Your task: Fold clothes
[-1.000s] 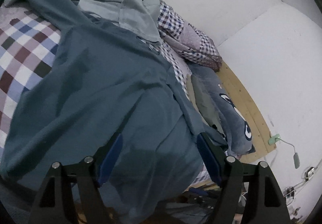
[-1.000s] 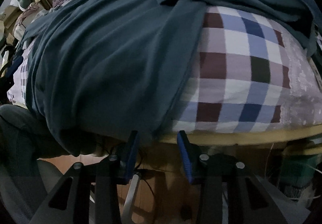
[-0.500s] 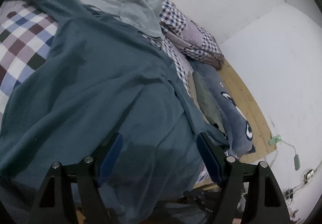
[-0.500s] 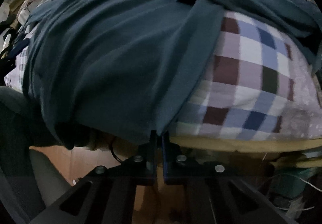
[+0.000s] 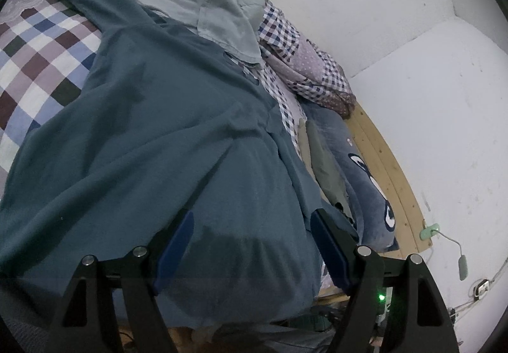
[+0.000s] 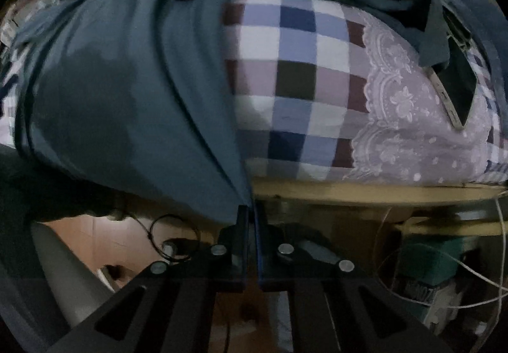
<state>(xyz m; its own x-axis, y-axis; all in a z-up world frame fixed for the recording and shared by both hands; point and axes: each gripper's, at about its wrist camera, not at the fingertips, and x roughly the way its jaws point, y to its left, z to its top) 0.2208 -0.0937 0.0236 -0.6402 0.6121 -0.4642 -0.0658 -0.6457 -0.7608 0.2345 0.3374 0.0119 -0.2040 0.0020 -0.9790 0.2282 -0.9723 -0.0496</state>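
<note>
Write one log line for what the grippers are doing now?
left hand-held gripper: open over teal garment | right hand-held gripper: shut on hem | bed

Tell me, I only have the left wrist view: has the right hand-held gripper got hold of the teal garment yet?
Observer: Yes. The right hand-held gripper is shut on the hem corner of the teal garment, at the bed's edge.
Operator: Anything lying on the bed near that side?
Observer: A phone rests on the lace-trimmed checked sheet, partly under a fold of the garment.
Operator: And my left one?
Observer: The left hand-held gripper is open over the garment, gripping nothing.
</note>
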